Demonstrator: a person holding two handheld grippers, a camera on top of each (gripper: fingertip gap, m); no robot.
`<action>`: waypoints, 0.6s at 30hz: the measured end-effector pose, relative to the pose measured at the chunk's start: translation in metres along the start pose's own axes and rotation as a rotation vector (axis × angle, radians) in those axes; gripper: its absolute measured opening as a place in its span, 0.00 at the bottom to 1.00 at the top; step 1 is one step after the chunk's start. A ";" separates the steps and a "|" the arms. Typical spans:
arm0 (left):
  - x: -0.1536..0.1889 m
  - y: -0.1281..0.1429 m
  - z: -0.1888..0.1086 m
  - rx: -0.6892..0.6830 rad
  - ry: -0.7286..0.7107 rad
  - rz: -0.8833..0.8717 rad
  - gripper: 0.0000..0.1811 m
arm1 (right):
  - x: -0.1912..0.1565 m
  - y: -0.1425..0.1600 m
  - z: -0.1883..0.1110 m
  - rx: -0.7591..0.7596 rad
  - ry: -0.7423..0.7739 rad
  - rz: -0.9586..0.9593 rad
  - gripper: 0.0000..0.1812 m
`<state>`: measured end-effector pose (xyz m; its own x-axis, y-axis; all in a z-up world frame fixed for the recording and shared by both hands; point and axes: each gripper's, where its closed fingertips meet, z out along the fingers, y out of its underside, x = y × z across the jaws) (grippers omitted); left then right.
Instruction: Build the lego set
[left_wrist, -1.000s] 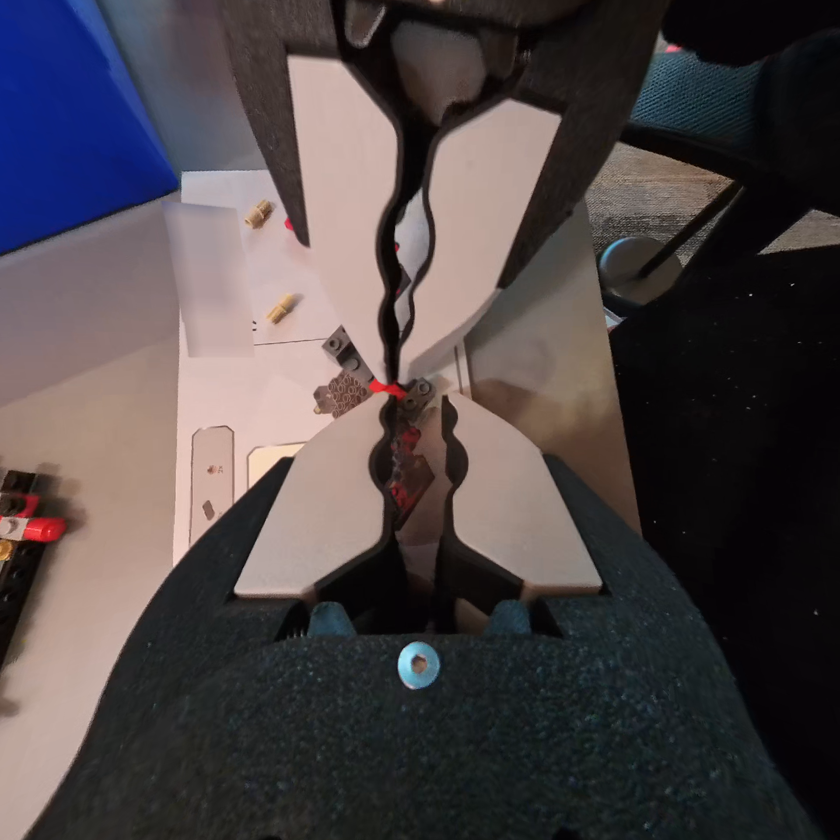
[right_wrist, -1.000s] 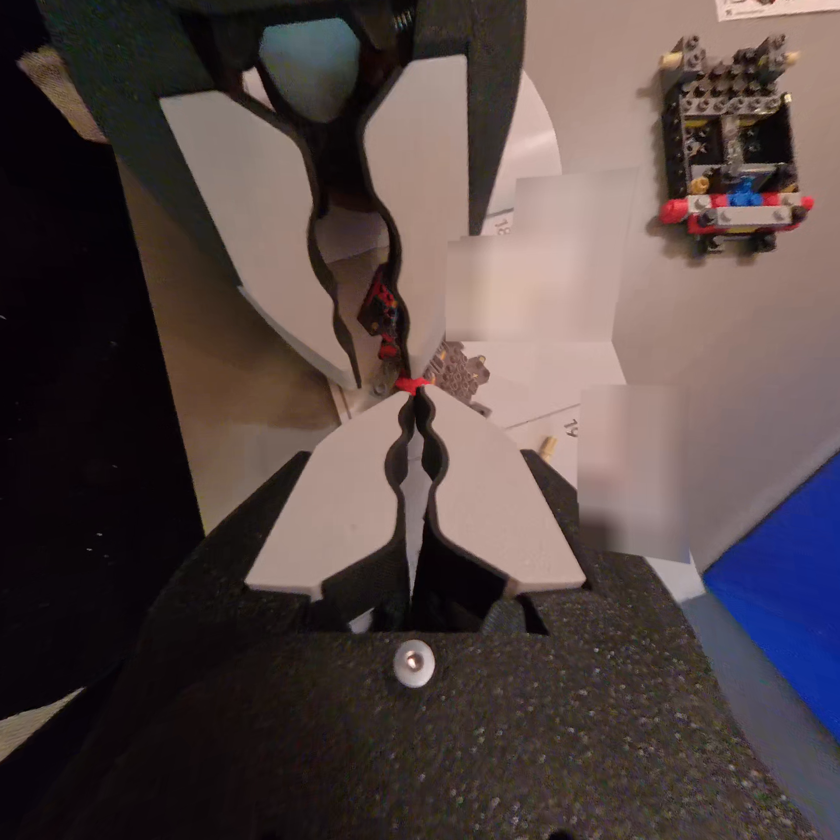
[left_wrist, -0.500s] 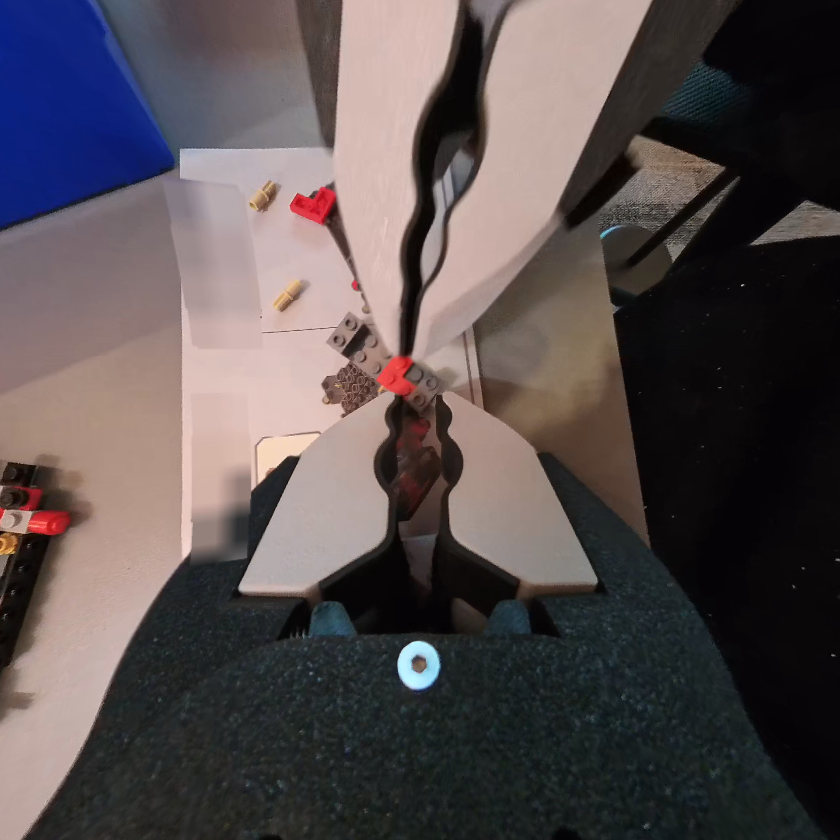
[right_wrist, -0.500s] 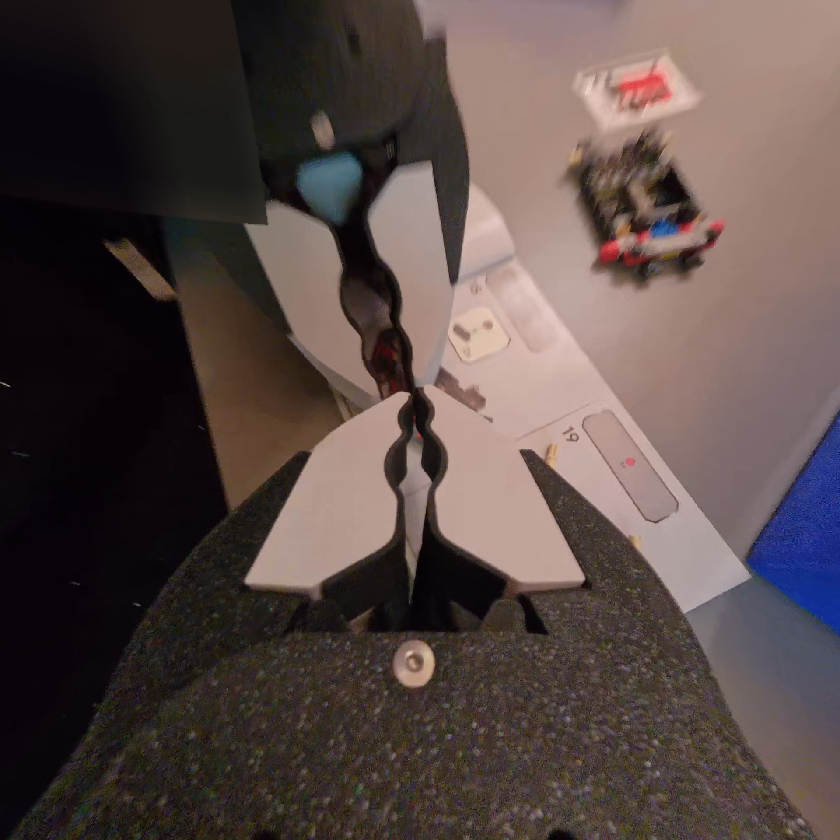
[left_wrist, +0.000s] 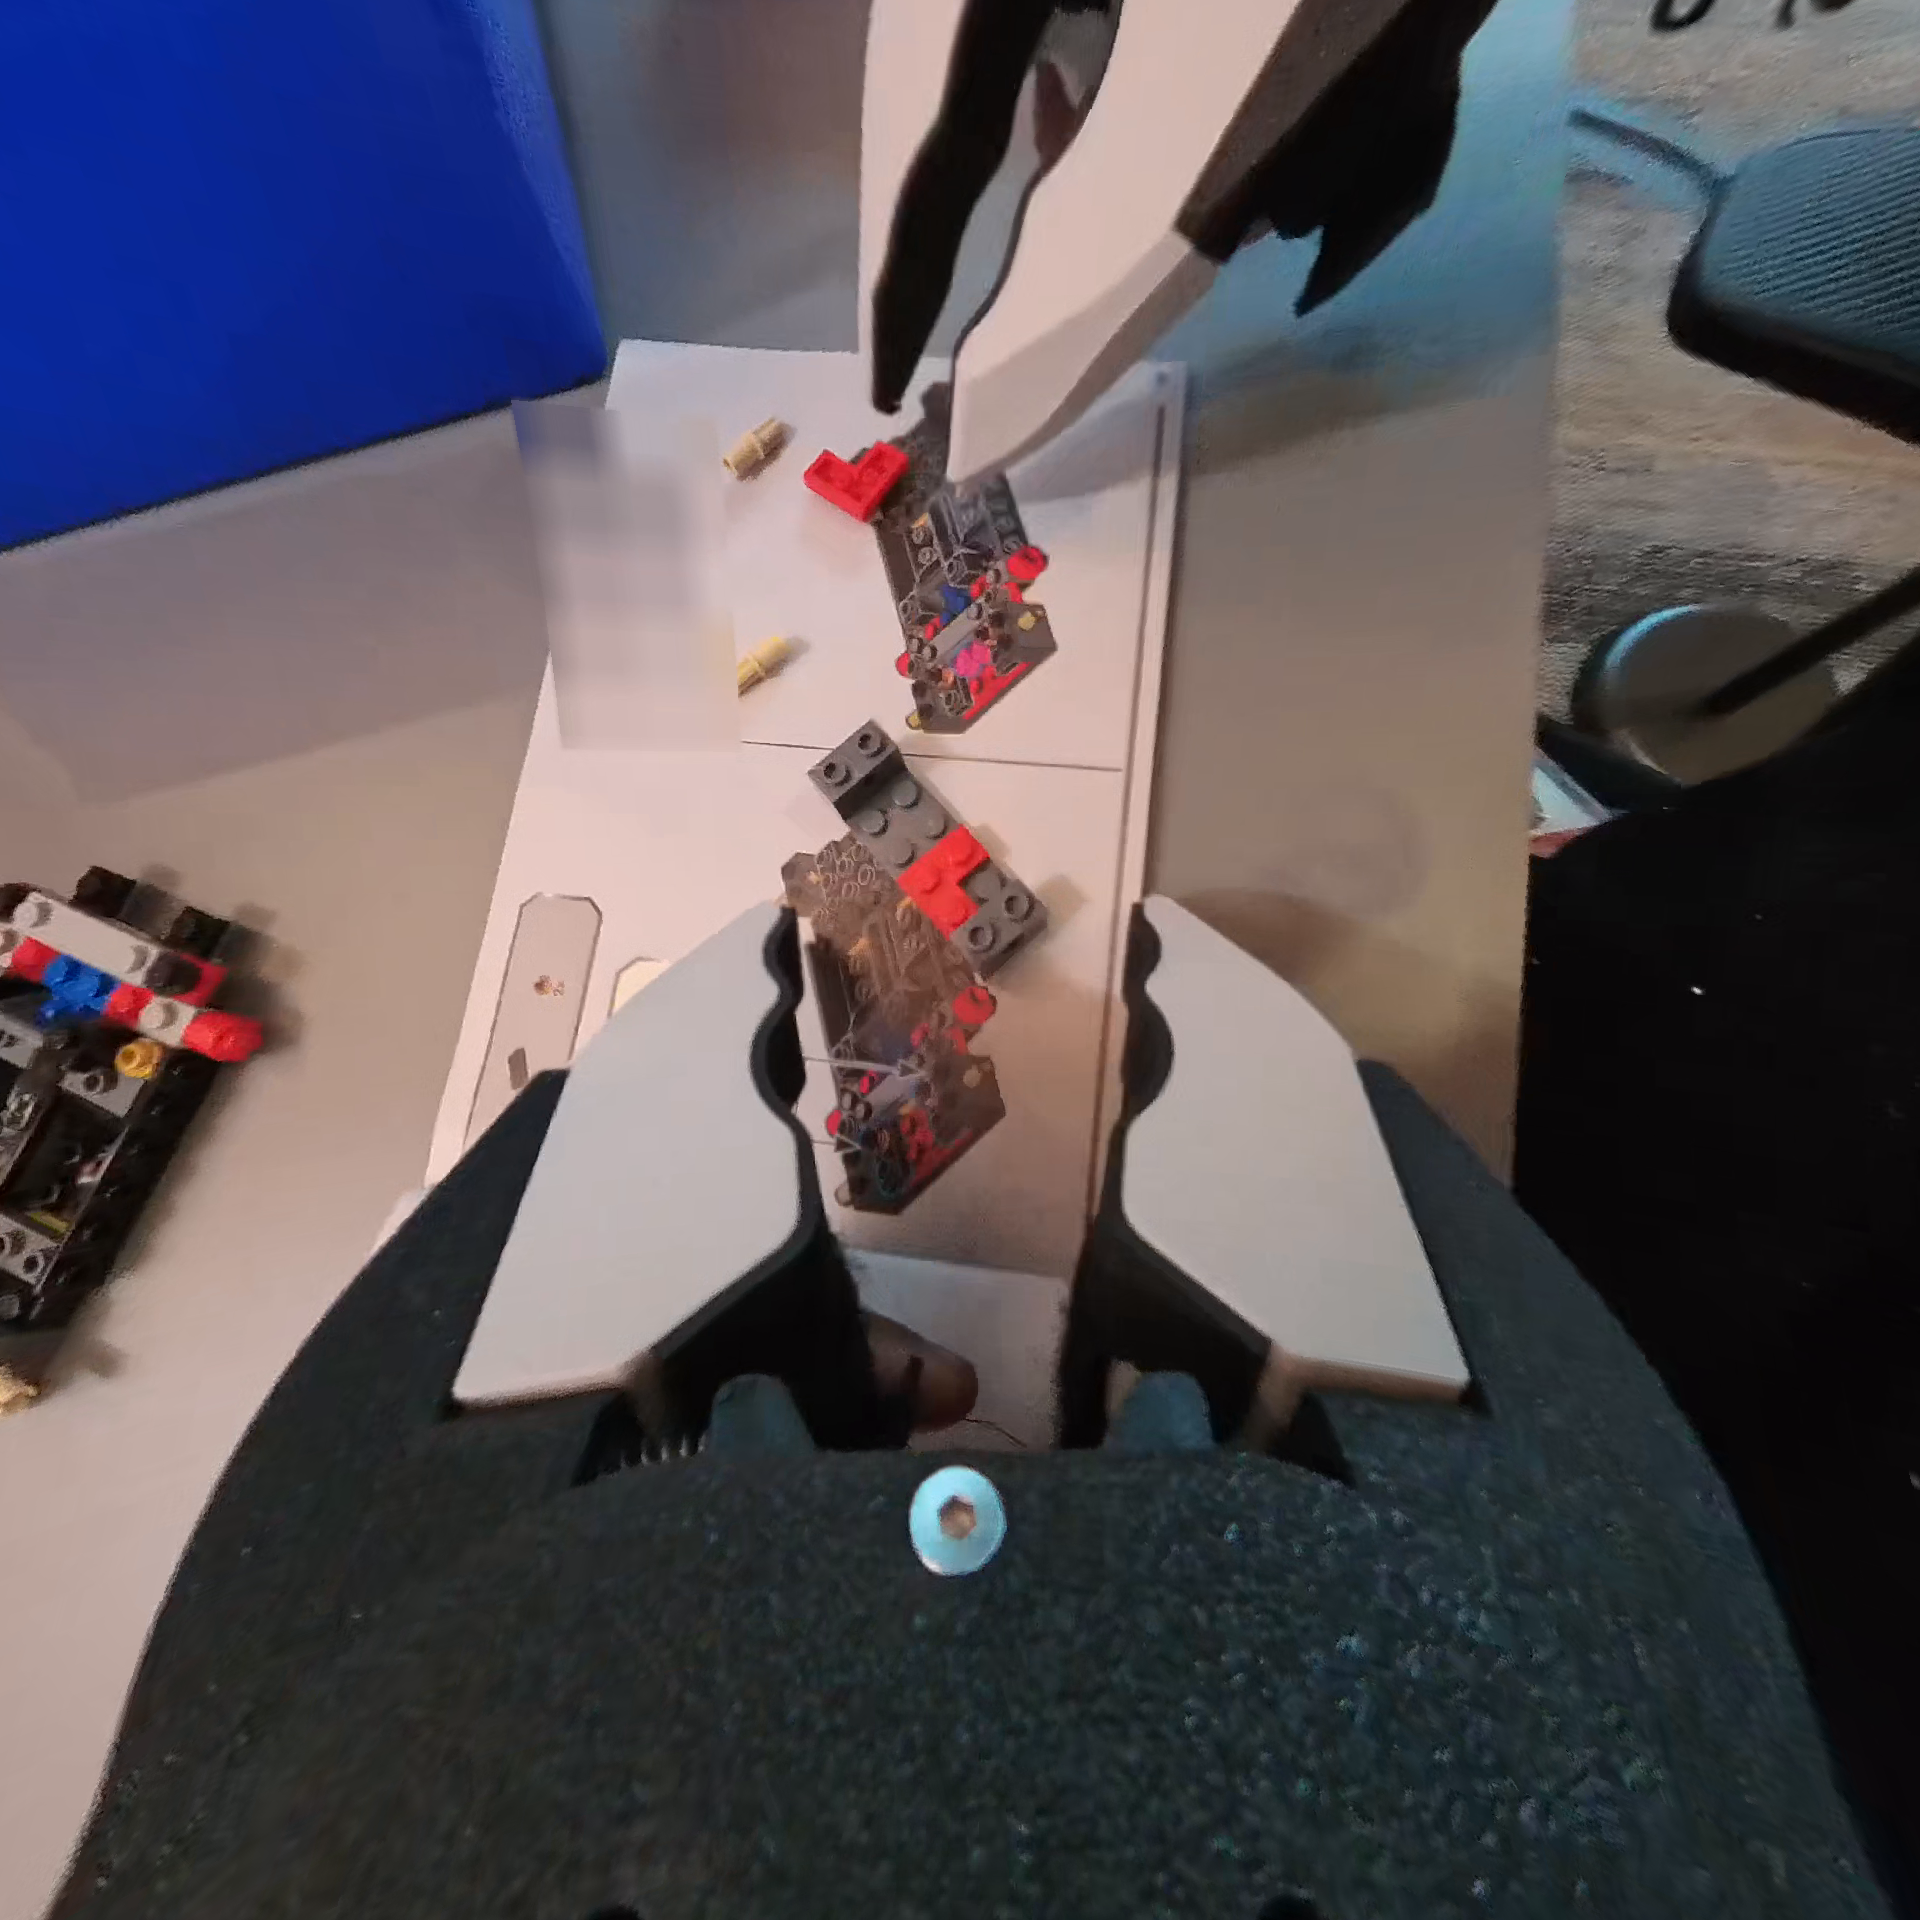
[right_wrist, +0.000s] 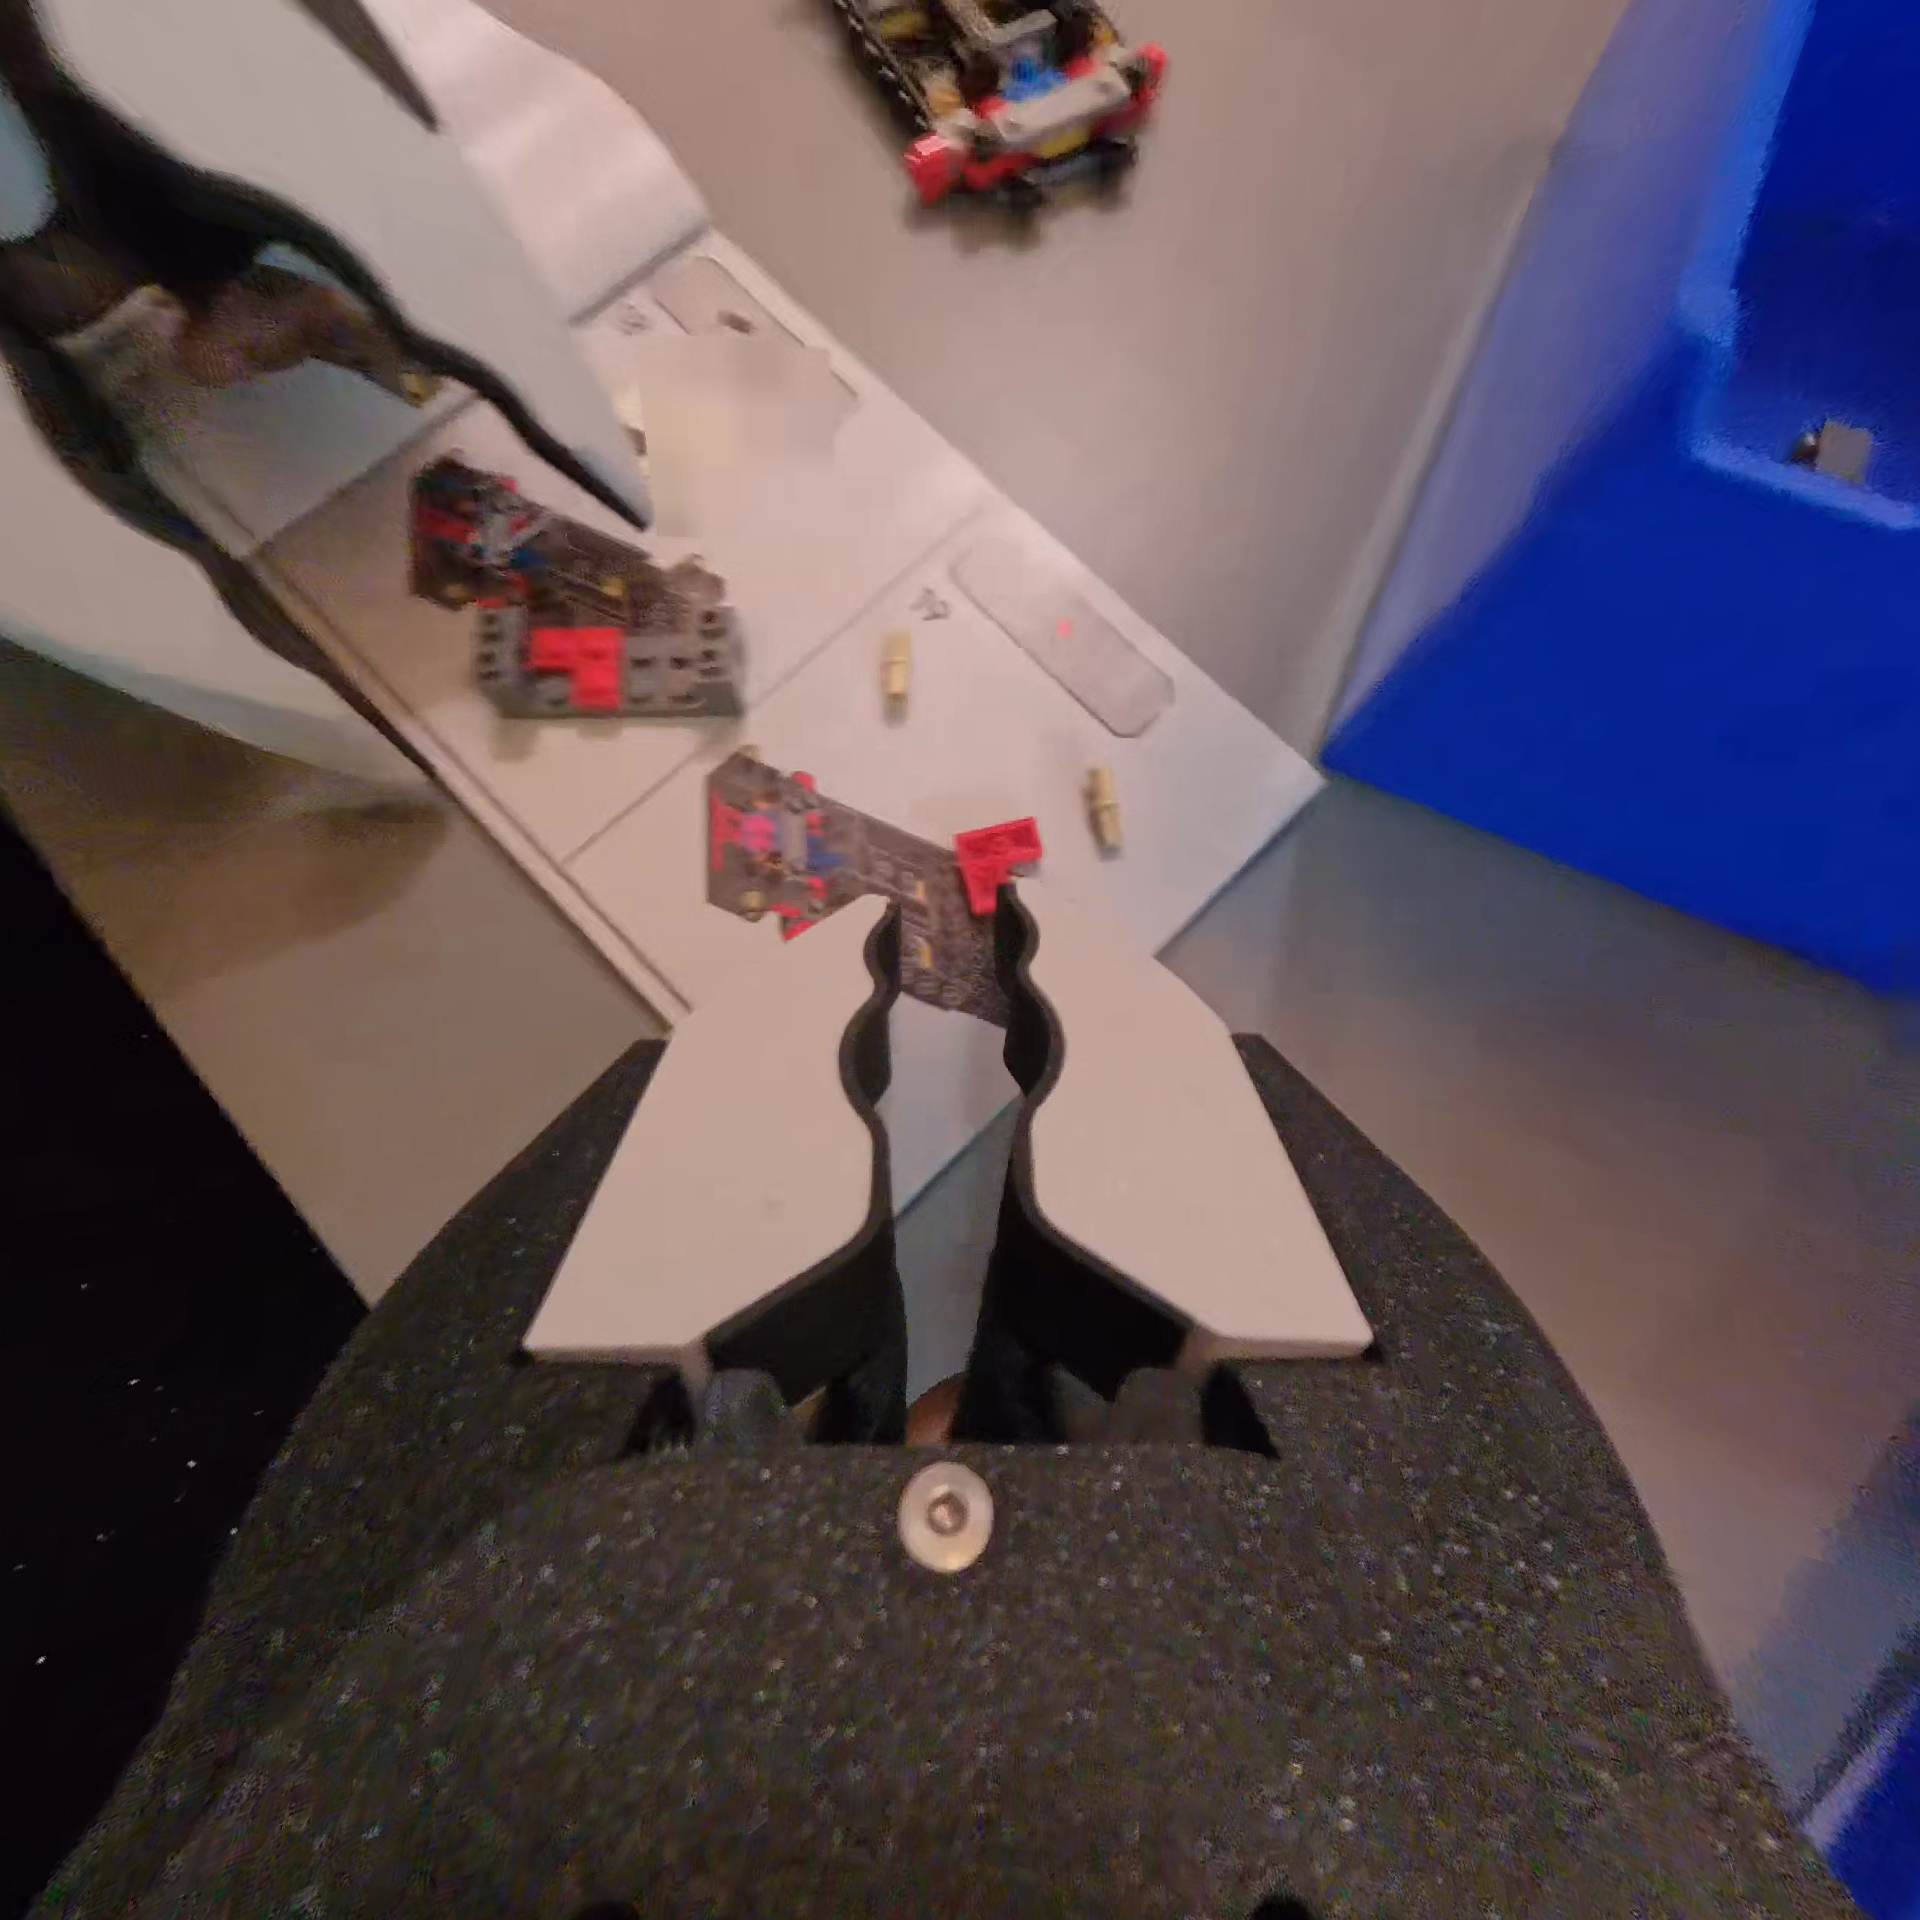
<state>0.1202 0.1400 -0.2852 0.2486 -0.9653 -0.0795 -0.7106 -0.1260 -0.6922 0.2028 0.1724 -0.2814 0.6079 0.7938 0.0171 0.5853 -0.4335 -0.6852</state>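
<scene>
A dark grey plate with a red L-shaped brick (left_wrist: 940, 868) pressed on it lies on the white instruction page (left_wrist: 644, 831), free of both grippers. My left gripper (left_wrist: 961, 925) is open and empty just above and behind it. The plate also shows in the right wrist view (right_wrist: 608, 665). A loose red L-shaped brick (left_wrist: 857, 480) lies farther up the page. My right gripper (right_wrist: 945, 909) is open and empty with its tips just short of that brick (right_wrist: 997, 847). It shows from the front in the left wrist view (left_wrist: 925, 442).
The partly built black, red and grey car (left_wrist: 94, 1060) stands on the grey table to the left, also seen in the right wrist view (right_wrist: 1029, 135). Two tan pins (left_wrist: 755, 449) (left_wrist: 764, 660) lie on the page. A blue bin (right_wrist: 1662, 520) stands behind. A chair (left_wrist: 1787, 270) is off the table's edge. The grippers' ends are close to 9 cm from one another.
Both grippers were shut tip to tip on the small grey and red piece. Both have opened, the piece now lies on the page, and the right gripper has moved away to the loose red brick.
</scene>
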 end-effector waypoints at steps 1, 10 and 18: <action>0.000 -0.001 0.002 -0.002 0.000 -0.005 0.30 | 0.002 0.001 0.002 -0.018 0.001 0.007 0.10; -0.011 0.012 -0.013 -0.049 0.107 0.022 0.18 | 0.003 -0.001 0.015 -0.028 -0.034 -0.018 0.05; -0.014 -0.022 -0.034 0.225 0.117 0.129 0.17 | -0.039 -0.050 -0.018 0.307 -0.541 0.367 0.05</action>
<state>0.1095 0.1486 -0.2442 0.0784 -0.9916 -0.1033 -0.5644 0.0413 -0.8245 0.1589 0.1555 -0.2346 0.3386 0.7546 -0.5621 0.1686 -0.6364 -0.7527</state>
